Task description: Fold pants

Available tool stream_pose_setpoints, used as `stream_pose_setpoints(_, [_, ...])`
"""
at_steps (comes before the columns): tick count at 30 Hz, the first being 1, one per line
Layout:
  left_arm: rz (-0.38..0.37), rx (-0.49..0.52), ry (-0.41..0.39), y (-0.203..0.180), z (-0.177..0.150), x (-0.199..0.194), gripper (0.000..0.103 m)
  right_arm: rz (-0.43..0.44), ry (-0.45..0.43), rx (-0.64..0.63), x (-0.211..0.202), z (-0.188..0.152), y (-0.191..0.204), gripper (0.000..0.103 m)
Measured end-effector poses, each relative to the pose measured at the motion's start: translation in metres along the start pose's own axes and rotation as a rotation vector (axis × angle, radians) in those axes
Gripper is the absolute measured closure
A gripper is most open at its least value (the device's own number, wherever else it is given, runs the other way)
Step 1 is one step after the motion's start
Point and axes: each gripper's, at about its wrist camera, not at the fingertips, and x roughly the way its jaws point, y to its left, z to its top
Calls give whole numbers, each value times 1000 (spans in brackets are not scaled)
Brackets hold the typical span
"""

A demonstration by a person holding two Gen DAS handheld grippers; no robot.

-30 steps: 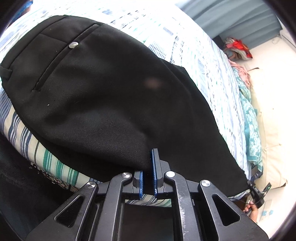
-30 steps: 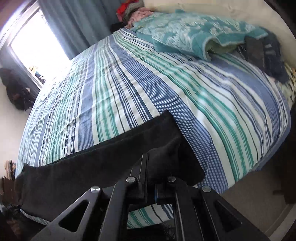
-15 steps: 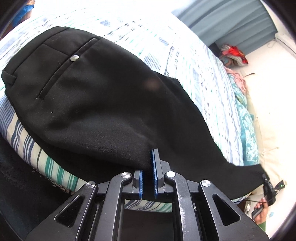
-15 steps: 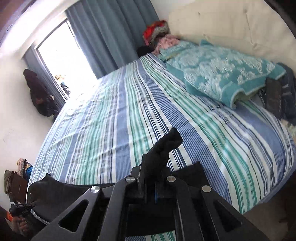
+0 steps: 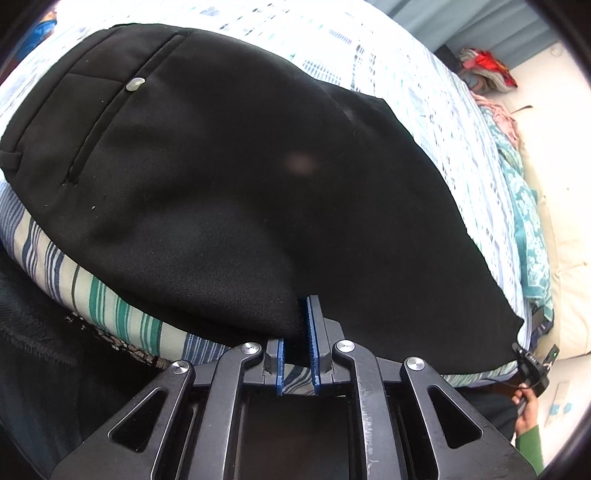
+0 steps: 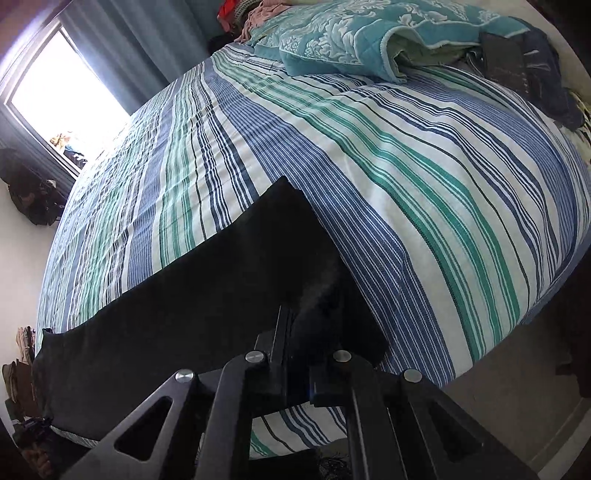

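Note:
Black dress pants [image 5: 229,177] lie flat along the near edge of a striped bed, waistband and buttoned back pocket [image 5: 135,85] at the far left. My left gripper [image 5: 303,314] is shut on the pants' near edge by the seat. The right gripper shows small at the far right of this view [image 5: 532,365]. In the right wrist view the leg end [image 6: 207,288] lies on the sheet and my right gripper [image 6: 295,325] is shut on the pants' hem corner, its fingertips covered by cloth.
The blue, green and white striped bedsheet [image 6: 388,155] covers the bed. A teal patterned blanket [image 6: 354,33] and dark clothes [image 6: 524,66] lie at the head end. A window [image 6: 62,96] with curtains is far left. Floor [image 6: 517,413] lies below the bed edge.
The right gripper lifted the leg end up half a second ago and has now lowered it back flat on the sheet. The left gripper kept its hold near the seat.

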Motion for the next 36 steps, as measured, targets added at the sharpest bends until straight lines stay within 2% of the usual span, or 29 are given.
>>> stream_pose_setpoints(2, [3,-2,27,-1,0,-3,86,-2,6,9,-4,0,-2,73])
stream_pose_setpoints(4, [42,6,54,2,-2,-14,81,25,-9,21,-14,-1,-4,37])
stream_pose_setpoints(6, [113,27,63,5,-10,-30,77,-68,-71,4,-34,-3,-1,16])
stream_pose_setpoints(8, [135,27,40,9,-14,-52,76,-135,-148,-19,-58,-8,3,15])
stream_pose_setpoints(9, [130,32,5,9,-14,-64,76,-162,-183,-23,-70,-9,6,15])
stream_pose_setpoints(10, [132,49,-41,6,-10,-74,71,-181,-215,-26,-82,-10,11,15])
stream_pose_setpoints(12, [132,108,-120,-5,8,-85,52,-170,-267,-37,-103,-11,31,15])
stream_pose_setpoints(13, [126,137,-154,-12,20,-85,37,-142,-283,-43,-110,-11,45,15])
stream_pose_setpoints(14, [115,166,-195,-17,32,-82,30,-100,-296,-50,-115,-11,63,15])
stream_pose_setpoints(16, [137,234,-267,-26,60,-64,30,0,-300,-75,-116,-14,103,10])
stream_pose_setpoints(18, [198,300,-288,-33,77,-37,30,93,-299,-94,-107,-26,146,9])
stream_pose_setpoints(19, [254,322,-275,-32,82,-19,31,138,-290,-97,-99,-34,164,8])
stream_pose_setpoints(21, [417,279,-217,-7,89,11,47,214,-268,-84,-75,-56,197,8])
stream_pose_setpoints(22, [389,238,-231,7,86,15,55,246,-247,-70,-60,-69,210,8])
stream_pose_setpoints(23, [350,233,-280,18,79,10,55,273,-225,-53,-45,-83,219,8])
stream_pose_setpoints(24, [358,256,-298,16,75,9,55,291,-213,-39,-32,-96,226,8])
stream_pose_setpoints(25, [377,284,-293,14,70,9,49,297,-204,-37,-21,-108,232,8])
stream_pose_setpoints(26, [370,307,-289,9,67,8,34,285,-173,-42,-10,-118,238,8])
stream_pose_setpoints(28, [309,337,-337,-1,56,-2,22,271,-109,-60,3,-124,247,8])
stream_pose_setpoints(30, [229,374,-395,-10,49,-10,16,261,-139,-122,-1,-123,255,8])
stream_pose_setpoints(32, [186,430,-424,-24,45,-13,13,207,-172,-195,-3,-121,263,8])
stream_pose_setpoints(34, [186,477,-432,-39,45,-8,10,174,-166,-227,4,-120,269,8])
stream_pose_setpoints(36, [211,486,-404,-40,48,7,9,161,-156,-248,10,-121,274,8])
